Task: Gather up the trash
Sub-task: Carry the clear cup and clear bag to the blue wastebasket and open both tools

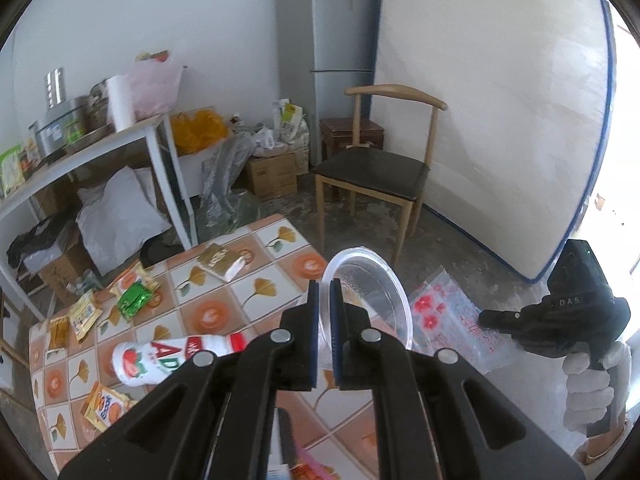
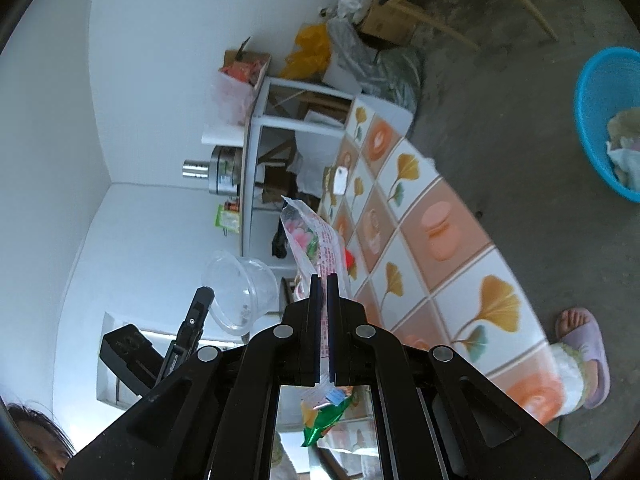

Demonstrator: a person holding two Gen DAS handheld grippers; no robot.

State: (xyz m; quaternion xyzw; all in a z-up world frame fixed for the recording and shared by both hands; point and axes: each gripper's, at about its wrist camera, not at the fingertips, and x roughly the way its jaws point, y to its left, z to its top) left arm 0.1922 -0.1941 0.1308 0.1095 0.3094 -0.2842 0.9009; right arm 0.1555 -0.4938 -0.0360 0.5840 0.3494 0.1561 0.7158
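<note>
While wrappers and a bottle still litter the tiled bench, both hands are loaded and in the air: the left gripper is pinched shut on the rim of a clear plastic tub, and the right gripper is clamped on a thin flowered bag. A blue basin, likely the bin, sits on the floor well apart. The tub could twist out of its narrow rim hold, and the limp bag could slide free mid-carry or snag the bench edge.
</note>
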